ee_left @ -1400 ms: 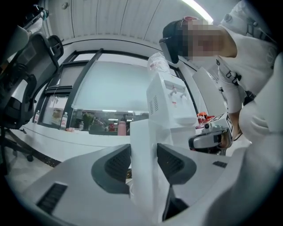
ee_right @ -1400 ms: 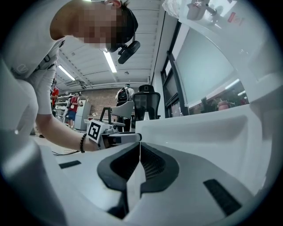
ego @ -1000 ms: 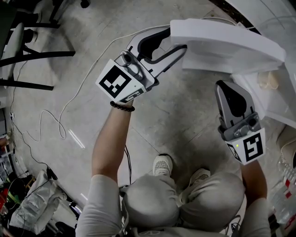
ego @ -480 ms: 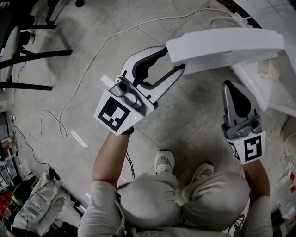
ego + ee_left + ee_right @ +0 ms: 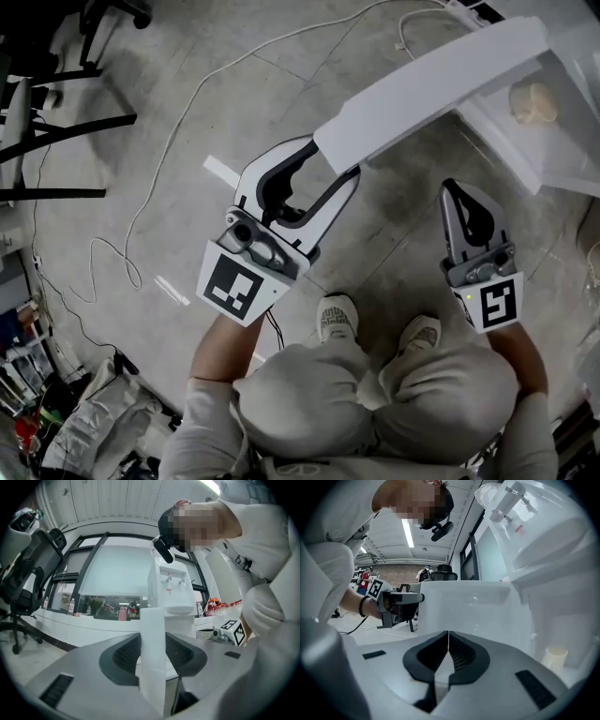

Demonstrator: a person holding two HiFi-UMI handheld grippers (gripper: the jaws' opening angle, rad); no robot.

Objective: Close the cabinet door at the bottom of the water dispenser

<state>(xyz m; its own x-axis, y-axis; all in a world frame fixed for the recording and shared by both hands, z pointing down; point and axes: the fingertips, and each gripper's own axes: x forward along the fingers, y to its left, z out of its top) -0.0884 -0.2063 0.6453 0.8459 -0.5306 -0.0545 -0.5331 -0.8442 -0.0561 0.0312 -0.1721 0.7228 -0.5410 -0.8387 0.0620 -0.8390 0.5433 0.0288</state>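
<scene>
The white cabinet door (image 5: 441, 80) runs on a slant from the open cabinet (image 5: 525, 155) at the top right to my left gripper (image 5: 335, 159). The door's free edge (image 5: 152, 620) stands between the left pads. Those jaws are closing and both pads look to be touching it. My right gripper (image 5: 454, 187) is shut and empty, low and just in front of the cabinet opening. In the right gripper view, the right gripper (image 5: 448, 639) faces the door panel (image 5: 464, 606), with the left gripper (image 5: 401, 606) at its far edge. The water dispenser (image 5: 543, 550) rises above.
A pale cup (image 5: 532, 101) sits inside the cabinet. White cables (image 5: 169, 169) trail over the concrete floor, and a black chair base (image 5: 56, 122) stands at the left. My shoes (image 5: 335, 319) are right under the grippers. A bag (image 5: 84, 412) lies at the lower left.
The left gripper has moved down and left in the head view, toward my body. The door's edge stayed between its jaws and the door swung along. The right gripper shifted a little lower.
</scene>
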